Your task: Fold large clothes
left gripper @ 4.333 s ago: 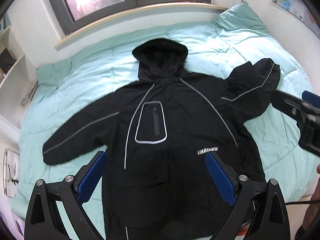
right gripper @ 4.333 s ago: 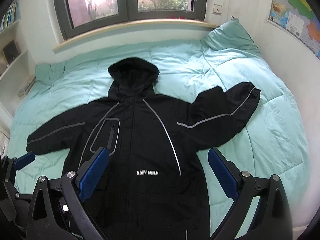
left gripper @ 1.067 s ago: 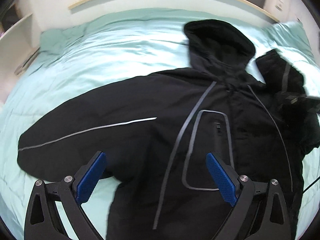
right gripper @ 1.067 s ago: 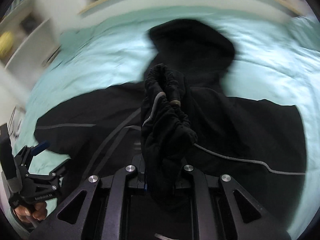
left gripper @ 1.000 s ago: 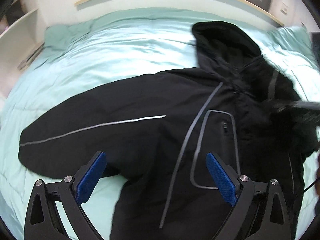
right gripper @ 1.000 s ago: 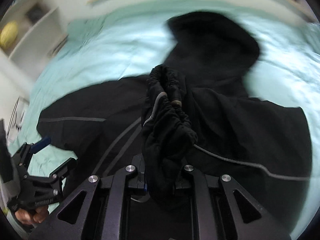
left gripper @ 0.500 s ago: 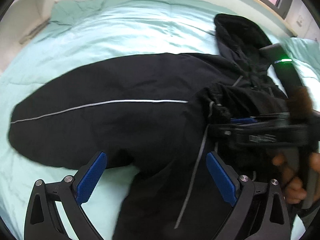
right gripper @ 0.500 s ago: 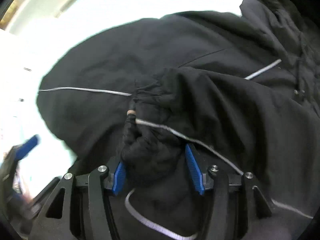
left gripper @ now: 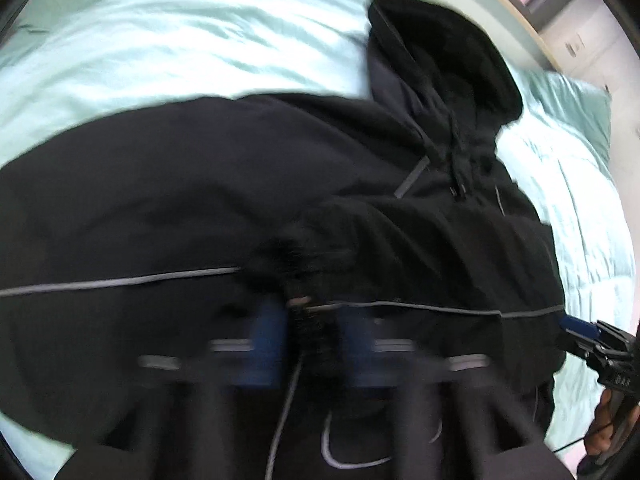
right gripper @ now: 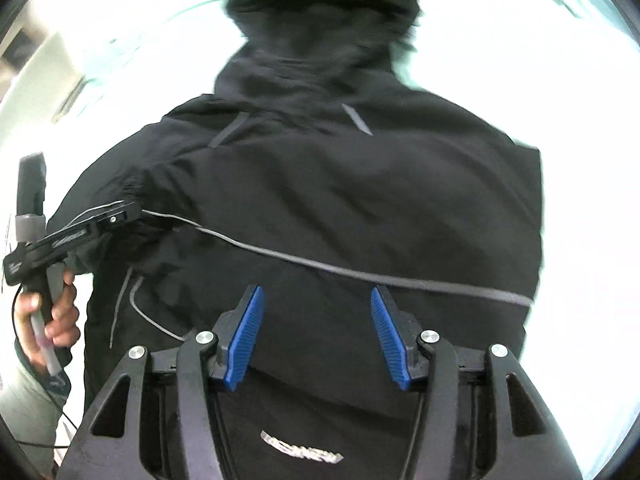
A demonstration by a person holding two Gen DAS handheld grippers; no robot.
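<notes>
A black hooded jacket (left gripper: 168, 200) with grey piping lies face up on the bed; it fills the right wrist view (right gripper: 360, 208). Its right sleeve (right gripper: 320, 216) is folded across the chest, cuff (left gripper: 304, 264) at the jacket's left side. My left gripper (left gripper: 312, 344) is blurred, its blue pads close around the cuff. In the right wrist view the left gripper (right gripper: 124, 212) sits at that cuff. My right gripper (right gripper: 316, 336) is open and empty above the lower chest; it shows in the left wrist view (left gripper: 576, 326) at the right.
A mint-green duvet (left gripper: 200, 40) covers the bed under the jacket. A pillow (left gripper: 576, 100) lies at the far right by the wall. The jacket's hood (left gripper: 444, 52) points toward the window sill. White shelves (right gripper: 44, 64) stand at the left.
My right gripper let go of the cuff, opened and drew back to the right. My left gripper moved in and closed around the same cuff. The sleeve now lies flat across the chest.
</notes>
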